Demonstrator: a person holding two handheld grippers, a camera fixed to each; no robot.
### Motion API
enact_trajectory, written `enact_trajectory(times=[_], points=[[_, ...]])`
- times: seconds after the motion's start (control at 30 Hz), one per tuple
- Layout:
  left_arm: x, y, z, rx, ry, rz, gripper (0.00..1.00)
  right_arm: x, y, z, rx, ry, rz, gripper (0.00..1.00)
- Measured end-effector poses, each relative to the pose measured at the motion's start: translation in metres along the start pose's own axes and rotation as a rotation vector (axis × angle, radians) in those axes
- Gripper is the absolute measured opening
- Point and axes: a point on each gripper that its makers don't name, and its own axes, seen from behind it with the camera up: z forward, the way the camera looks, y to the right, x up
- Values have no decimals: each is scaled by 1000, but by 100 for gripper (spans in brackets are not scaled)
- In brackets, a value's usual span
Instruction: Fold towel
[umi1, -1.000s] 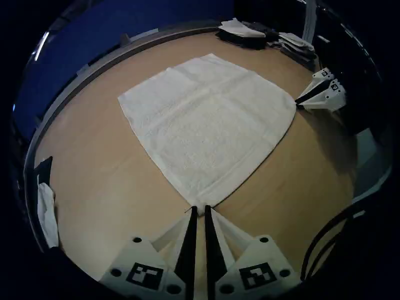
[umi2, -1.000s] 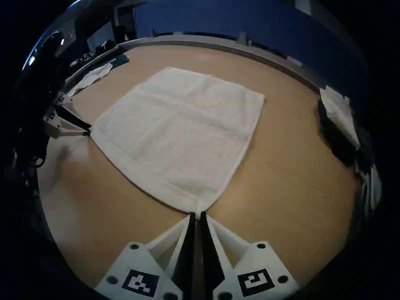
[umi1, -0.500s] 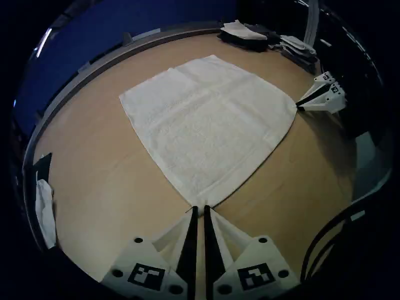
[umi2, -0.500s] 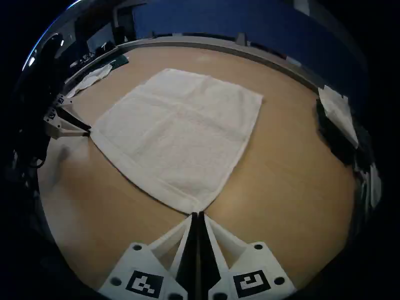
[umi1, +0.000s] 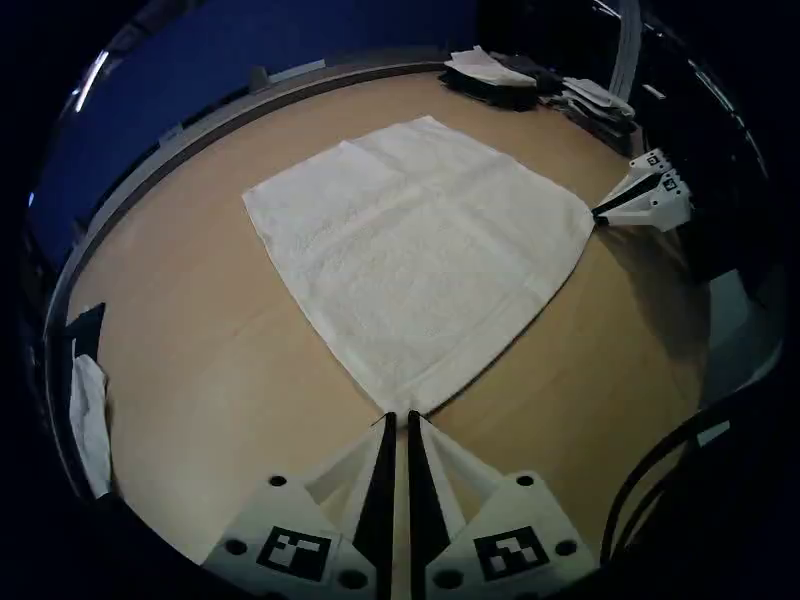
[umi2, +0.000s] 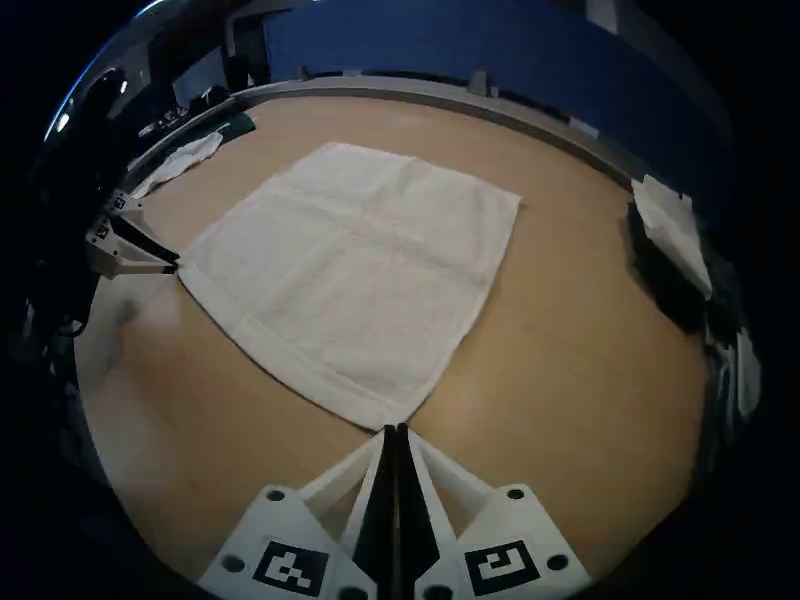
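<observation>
Several folded cloths (umi1: 490, 72) lie beyond the flat towel (umi1: 420, 240).

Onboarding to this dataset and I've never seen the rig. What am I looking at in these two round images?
There is no robot. A person holds a two-finger gripper in each hand, and each one carries a fisheye camera looking along its own fingers. One picture is taken from the left gripper, the other from the right gripper. Each picture also shows the other gripper farther off. A white towel lies flat on a wooden table. Each gripper looks shut on one corner of it, likely to begin the fold. Stacks of folded cloths sit near the table's far edge.
</observation>
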Motion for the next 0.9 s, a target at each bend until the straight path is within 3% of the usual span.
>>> enact_trajectory(times=[0.5,0.9], points=[[1,0,-4,3,9,-18,8,4,-1,-7,4,12,4,1],[7,5,-17,4,26,-36,8,8,-4,-19,10,32,11,1]])
